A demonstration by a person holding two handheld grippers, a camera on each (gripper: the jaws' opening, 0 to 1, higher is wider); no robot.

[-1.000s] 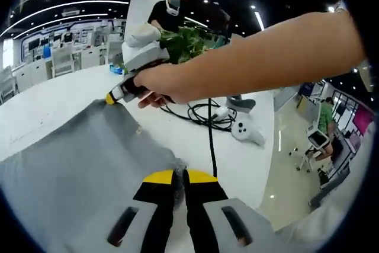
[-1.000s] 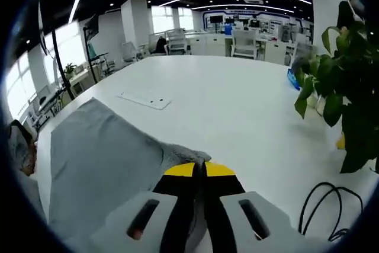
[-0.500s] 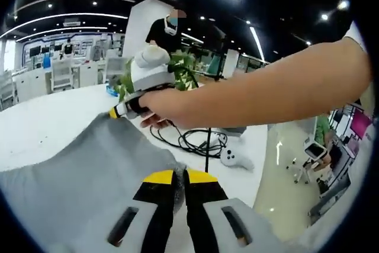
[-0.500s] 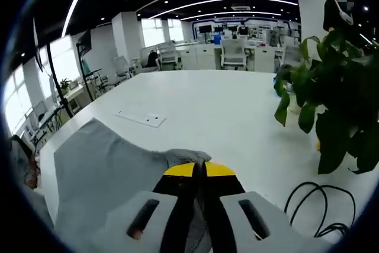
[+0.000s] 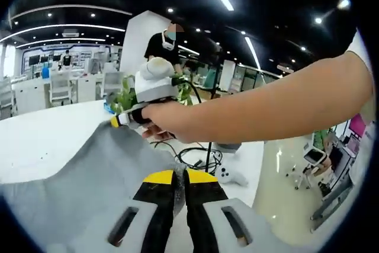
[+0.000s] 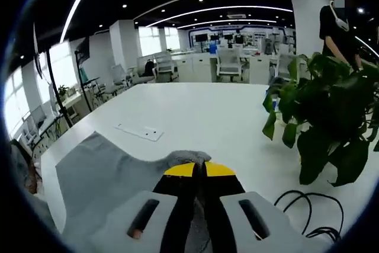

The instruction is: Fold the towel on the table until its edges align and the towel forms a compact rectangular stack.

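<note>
**Both corners pinched, towel lifted for the fold**

The step in hand looks like the carry of a fold: each gripper holds one corner of the grey towel [image 5: 89, 182] and the near edge hangs raised off the white table [image 6: 219, 117], with the rest of the cloth draping down and away from the jaws.

In the left gripper view, the left gripper [image 5: 179, 177] has its yellow-tipped jaws pressed together on a bunched corner of towel that pokes up between the tips. The cloth spreads from there to the left of the jaws and ahead of them, up to the right gripper [image 5: 118, 120], held in a hand [image 5: 169, 119] beyond the jaws. That gripper bites the far corner.

In the right gripper view, the right gripper [image 6: 199, 170] is likewise closed on a gathered lump of towel just past its tips, and the cloth falls off to the left of the jaws and lies on the table there. A flat white card [image 6: 139, 131] lies ahead and left of the jaws, a potted plant [image 6: 325, 122] to the right, with a black cable [image 6: 308, 211] near it.

The next move, as I judge it, calls for carrying both corners together across the towel and laying them on the opposite edge, level with each other so the edges meet, before letting go.
</note>
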